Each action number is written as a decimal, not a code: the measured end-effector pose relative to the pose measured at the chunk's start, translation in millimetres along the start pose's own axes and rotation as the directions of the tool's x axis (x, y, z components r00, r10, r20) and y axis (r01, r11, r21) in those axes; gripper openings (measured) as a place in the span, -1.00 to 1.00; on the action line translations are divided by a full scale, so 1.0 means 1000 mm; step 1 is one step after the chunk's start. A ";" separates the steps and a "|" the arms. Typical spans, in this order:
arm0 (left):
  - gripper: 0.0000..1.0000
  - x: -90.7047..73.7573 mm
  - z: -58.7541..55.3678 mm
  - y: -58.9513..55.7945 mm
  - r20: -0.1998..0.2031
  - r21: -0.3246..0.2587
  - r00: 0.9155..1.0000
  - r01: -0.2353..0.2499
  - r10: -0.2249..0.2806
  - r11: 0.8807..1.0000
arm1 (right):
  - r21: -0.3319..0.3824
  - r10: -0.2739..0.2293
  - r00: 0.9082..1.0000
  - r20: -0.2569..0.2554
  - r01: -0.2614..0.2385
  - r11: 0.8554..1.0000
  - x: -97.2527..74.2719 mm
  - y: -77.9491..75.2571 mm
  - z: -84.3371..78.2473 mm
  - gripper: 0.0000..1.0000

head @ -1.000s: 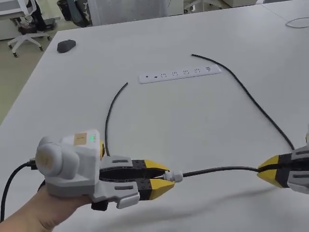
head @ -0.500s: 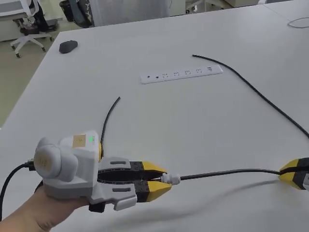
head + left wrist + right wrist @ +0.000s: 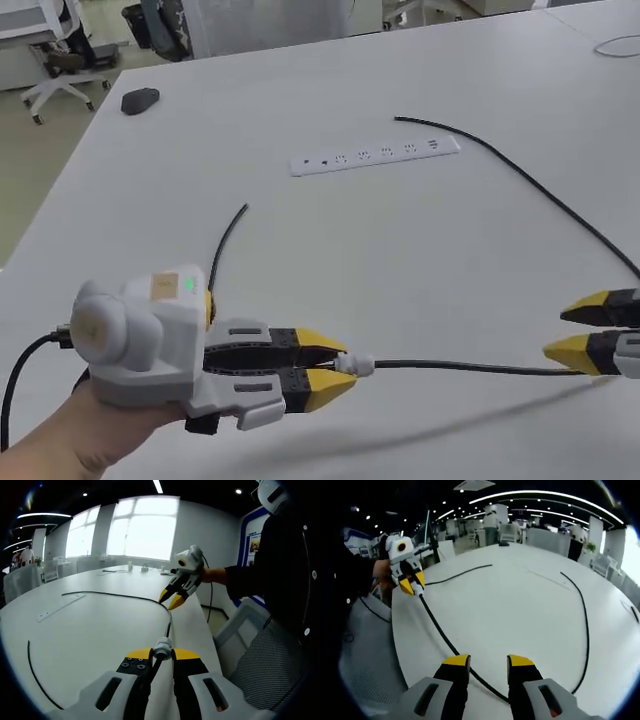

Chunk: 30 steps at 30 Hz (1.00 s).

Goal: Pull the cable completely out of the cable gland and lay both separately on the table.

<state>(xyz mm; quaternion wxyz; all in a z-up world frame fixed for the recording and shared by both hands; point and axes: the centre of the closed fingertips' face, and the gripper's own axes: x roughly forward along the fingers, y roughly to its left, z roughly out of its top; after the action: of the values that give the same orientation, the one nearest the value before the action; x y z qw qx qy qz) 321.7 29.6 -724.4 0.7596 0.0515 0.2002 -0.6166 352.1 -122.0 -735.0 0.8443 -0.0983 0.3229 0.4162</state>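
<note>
Right gripper has released the black cable entering white gland.

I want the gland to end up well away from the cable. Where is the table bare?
Widest bare patch: the table between the power strip, the cable on the right and its short tail. Also bare left of that tail, toward the mouse. Crowded along the near edge, where the left gripper holds the gland and the open right gripper straddles the cable.

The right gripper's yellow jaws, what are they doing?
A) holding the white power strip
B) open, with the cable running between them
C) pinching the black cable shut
B: the right gripper has its jaws apart, and the black cable passes through the gap.
</note>
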 end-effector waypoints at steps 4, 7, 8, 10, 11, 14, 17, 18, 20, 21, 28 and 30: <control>-0.70 0.002 -0.001 -0.003 -0.010 0.005 1.000 0.009 -0.009 1.000 | -0.061 0.101 0.994 0.046 -0.098 0.993 0.010 0.037 0.035 -0.50; -0.70 0.002 -0.001 -0.005 -0.013 0.007 1.000 0.017 -0.017 1.000 | -0.104 0.163 0.986 0.026 -0.160 0.982 0.020 0.061 0.043 -0.54; -0.70 0.002 -0.002 -0.006 -0.017 0.011 1.000 0.019 -0.019 1.000 | -0.128 0.189 0.982 0.012 -0.186 0.974 0.026 0.071 0.045 -0.54; -0.70 0.002 0.000 -0.007 -0.018 0.017 1.000 0.022 -0.022 1.000 | -0.167 0.232 0.972 -0.026 -0.233 0.958 0.036 0.087 0.043 -0.57; -0.70 0.002 0.000 -0.007 -0.018 0.021 1.000 0.023 -0.022 1.000 | -0.176 0.242 0.969 -0.043 -0.246 0.953 0.040 0.092 0.041 -0.59; -0.70 0.002 0.005 -0.010 -0.013 0.031 1.000 0.027 -0.026 0.999 | -0.203 0.279 0.958 -0.066 -0.287 0.936 0.049 0.108 0.041 -0.60; -0.70 0.002 0.007 -0.011 -0.011 0.035 1.000 0.027 -0.027 0.999 | -0.224 0.309 0.947 -0.094 -0.322 0.920 0.056 0.117 0.038 -0.63; -0.70 0.002 0.008 -0.011 -0.008 0.039 1.000 0.028 -0.028 0.999 | -0.237 0.306 0.947 -0.100 -0.322 0.917 0.057 0.118 0.037 -0.65; -0.70 0.003 0.008 -0.013 -0.007 0.041 1.000 0.030 -0.029 0.999 | -0.245 0.313 0.944 -0.106 -0.330 0.912 0.059 0.121 0.037 -0.71; -0.70 0.003 0.008 -0.013 -0.006 0.041 1.000 0.031 -0.030 0.999 | -0.250 0.315 0.943 -0.104 -0.331 0.910 0.060 0.122 0.037 -0.74; -0.70 0.004 0.004 -0.018 -0.025 0.052 0.999 0.036 -0.034 0.998 | -0.270 0.298 0.948 -0.112 -0.318 0.909 0.060 0.121 0.032 -0.99; -0.70 0.005 0.004 -0.018 -0.026 0.053 0.999 0.034 -0.032 0.998 | -0.283 0.287 0.952 -0.108 -0.306 0.909 0.060 0.120 0.031 -1.00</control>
<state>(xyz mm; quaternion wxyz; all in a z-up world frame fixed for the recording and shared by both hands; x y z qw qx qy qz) 306.6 19.8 -719.8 0.7451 0.0762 0.1939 -0.6336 301.2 6.1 -736.9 0.7360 -0.1867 0.2951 0.5799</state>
